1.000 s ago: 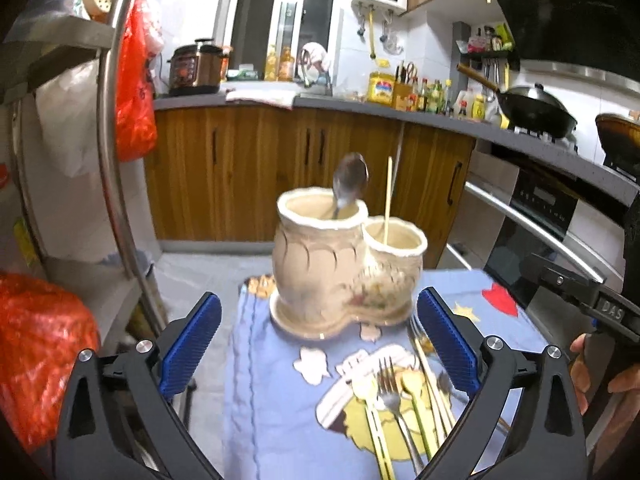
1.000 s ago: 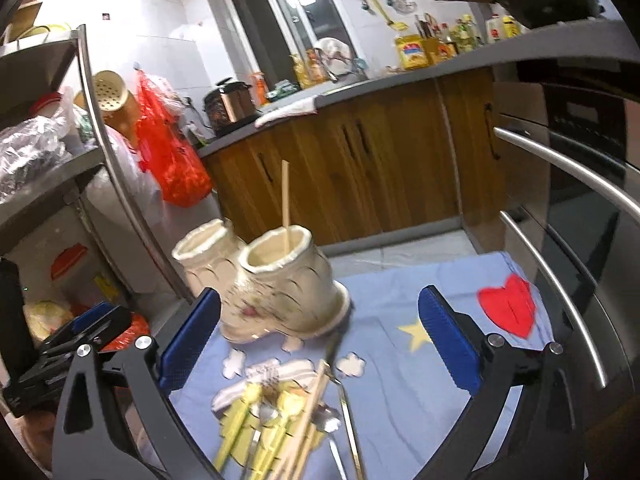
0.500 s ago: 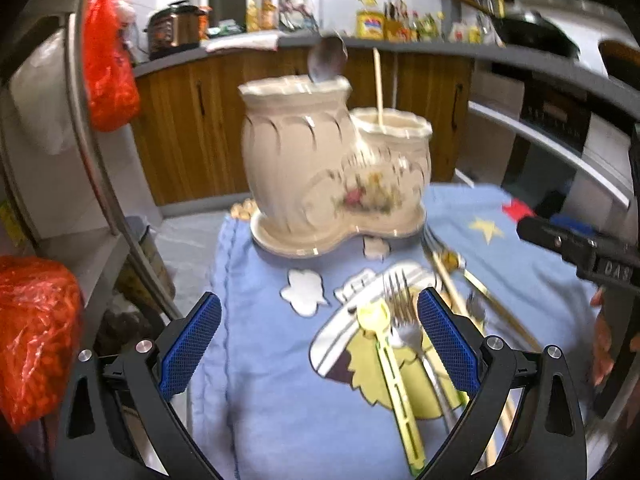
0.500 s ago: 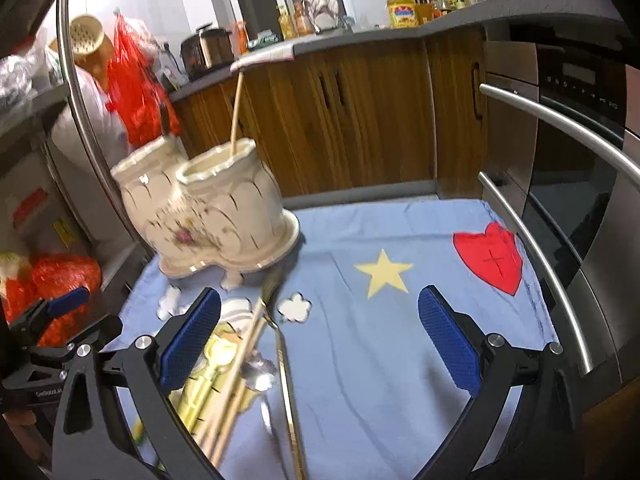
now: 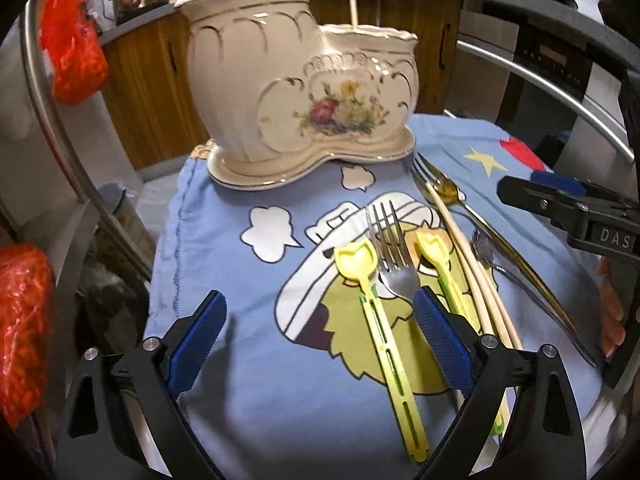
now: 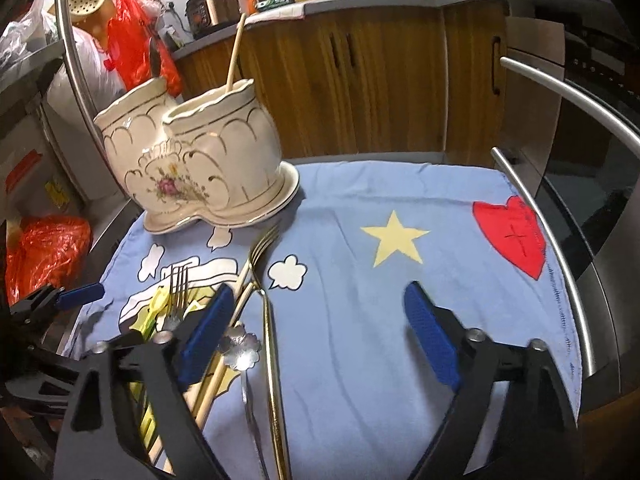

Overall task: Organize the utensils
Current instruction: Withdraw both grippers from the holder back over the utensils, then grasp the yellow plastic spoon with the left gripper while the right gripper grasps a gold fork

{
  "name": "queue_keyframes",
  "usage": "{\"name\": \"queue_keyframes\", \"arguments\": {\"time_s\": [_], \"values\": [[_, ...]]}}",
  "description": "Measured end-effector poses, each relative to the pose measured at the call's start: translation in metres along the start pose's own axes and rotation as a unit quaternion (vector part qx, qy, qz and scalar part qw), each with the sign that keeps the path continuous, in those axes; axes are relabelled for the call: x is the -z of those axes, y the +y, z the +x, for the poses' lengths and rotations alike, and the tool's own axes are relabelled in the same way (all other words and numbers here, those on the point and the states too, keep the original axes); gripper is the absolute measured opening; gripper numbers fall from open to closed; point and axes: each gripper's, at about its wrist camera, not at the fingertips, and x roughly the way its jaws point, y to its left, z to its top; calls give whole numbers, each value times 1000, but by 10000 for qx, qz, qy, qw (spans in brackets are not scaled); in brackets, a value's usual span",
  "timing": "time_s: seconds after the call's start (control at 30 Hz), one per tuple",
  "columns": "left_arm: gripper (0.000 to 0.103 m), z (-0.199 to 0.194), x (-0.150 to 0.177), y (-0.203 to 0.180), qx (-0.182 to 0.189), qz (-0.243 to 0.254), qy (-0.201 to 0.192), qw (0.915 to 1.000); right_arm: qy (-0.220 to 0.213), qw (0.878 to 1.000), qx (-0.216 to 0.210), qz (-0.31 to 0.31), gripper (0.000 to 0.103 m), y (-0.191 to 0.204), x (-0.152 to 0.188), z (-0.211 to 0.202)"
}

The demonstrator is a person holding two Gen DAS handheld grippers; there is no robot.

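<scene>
Both tongs have dropped closer to the cloth: left tongs (image 5: 320,332) wide over a yellow scoop (image 5: 378,312), right tongs (image 6: 320,328) wide, empty.

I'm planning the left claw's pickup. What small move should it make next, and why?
Probably ease the open left claw down and forward to straddle the yellow plastic spoon. The spoon lies loose on the blue cloth, its handle already between the blue pads, while the ceramic holder stands just beyond.

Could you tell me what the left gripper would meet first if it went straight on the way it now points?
Probably the yellow plastic scoop and the steel fork lying on the blue cloth ahead of the open left gripper; beyond them stands the ceramic holder. Depth is uncertain.
</scene>
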Motion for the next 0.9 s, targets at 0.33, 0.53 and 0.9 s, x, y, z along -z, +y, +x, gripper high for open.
{"name": "queue_keyframes", "arguments": {"time_s": [0.33,0.53,0.9], "values": [[46,5,-1,-12,196,166,200,9995,254,9989,-154,-356,42,14,3,8],[40,5,-3,-12,278,142,204,9993,325,9981,-223,-466,39,20,4,10],[34,4,-3,-12,318,143,212,9992,431,9973,-310,-501,32,25,2,15]]}}
